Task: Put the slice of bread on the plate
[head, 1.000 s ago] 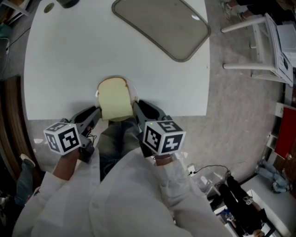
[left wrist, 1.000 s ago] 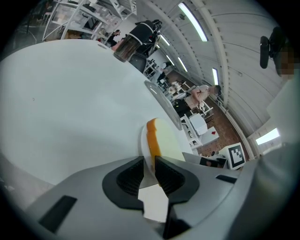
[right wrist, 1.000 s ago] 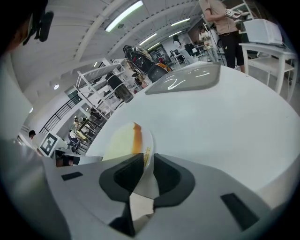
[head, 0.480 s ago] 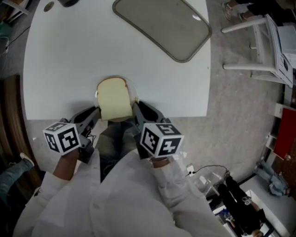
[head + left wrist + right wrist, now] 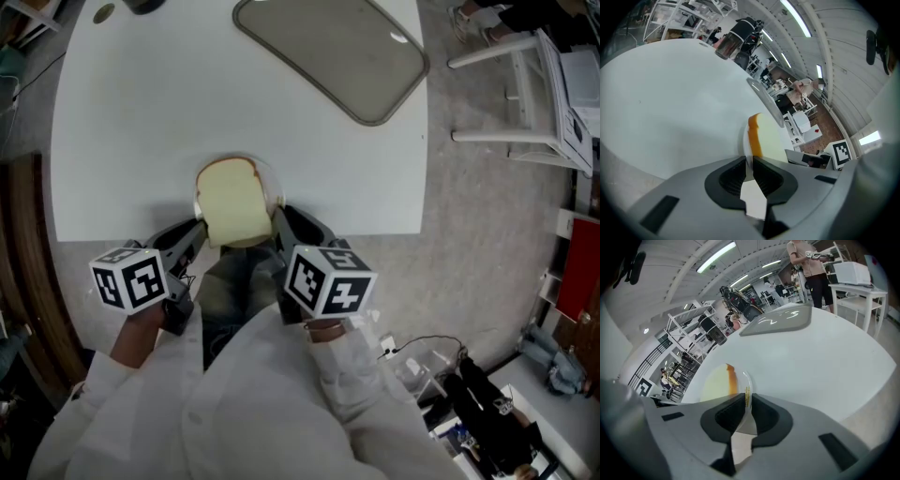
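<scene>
A pale slice of bread (image 5: 232, 200) with a brown crust lies on a clear round plate (image 5: 273, 185) at the near edge of the white table (image 5: 141, 112). My left gripper (image 5: 198, 232) is shut on the plate's left rim, and my right gripper (image 5: 279, 218) is shut on its right rim. In the left gripper view the jaws pinch the thin rim of the plate (image 5: 746, 140), with the bread (image 5: 769, 140) just beyond. The right gripper view shows the plate (image 5: 749, 380) edge clamped between the jaws and the bread (image 5: 716, 382) to the left.
A grey oblong tray (image 5: 333, 52) lies at the far right of the table. A dark round object (image 5: 141, 5) stands at the far edge. White furniture (image 5: 534, 84) stands on the floor to the right. The person's legs are under the table's near edge.
Both grippers and the plate with the bread have shifted very slightly to the right; the grips are unchanged.
</scene>
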`<state>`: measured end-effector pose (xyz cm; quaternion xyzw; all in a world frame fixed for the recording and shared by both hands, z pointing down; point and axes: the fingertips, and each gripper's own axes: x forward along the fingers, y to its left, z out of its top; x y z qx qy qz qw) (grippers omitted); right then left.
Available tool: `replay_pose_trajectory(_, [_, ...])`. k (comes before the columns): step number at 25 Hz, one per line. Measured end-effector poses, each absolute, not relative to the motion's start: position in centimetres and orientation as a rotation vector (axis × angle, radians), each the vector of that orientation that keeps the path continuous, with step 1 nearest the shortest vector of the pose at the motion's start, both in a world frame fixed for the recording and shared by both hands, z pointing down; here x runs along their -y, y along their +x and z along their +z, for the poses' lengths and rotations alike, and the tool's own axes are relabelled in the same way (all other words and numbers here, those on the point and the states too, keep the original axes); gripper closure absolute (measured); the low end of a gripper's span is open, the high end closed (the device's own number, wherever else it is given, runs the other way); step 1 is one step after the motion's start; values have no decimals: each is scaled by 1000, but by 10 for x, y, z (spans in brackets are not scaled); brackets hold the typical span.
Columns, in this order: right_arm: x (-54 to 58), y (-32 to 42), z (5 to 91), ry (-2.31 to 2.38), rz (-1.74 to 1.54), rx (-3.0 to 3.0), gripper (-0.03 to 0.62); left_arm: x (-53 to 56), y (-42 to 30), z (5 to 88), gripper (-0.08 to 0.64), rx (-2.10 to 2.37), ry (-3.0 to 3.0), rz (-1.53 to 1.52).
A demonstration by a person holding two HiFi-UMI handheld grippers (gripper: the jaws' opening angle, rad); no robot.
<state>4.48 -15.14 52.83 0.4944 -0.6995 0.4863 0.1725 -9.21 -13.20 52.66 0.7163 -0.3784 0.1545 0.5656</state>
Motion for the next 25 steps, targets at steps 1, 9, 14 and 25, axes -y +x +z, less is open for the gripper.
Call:
replay_pose_trajectory(1, [151,45,526,1405,1378,1988,540,132,-92,525,506,889,1682,358])
replay_pose_trajectory(9, [147,41,509,1449,1407,2003,540,136,-97,507,506,877,1711,323])
replay_pose_trajectory(14, [149,39,494,1512,1422,1997,540,141,-102,494,508,868,1717,302])
replay_pose_trajectory(25, [157,40,476,1564,1362,2029,540,156,-101,476,511,849,1770,262])
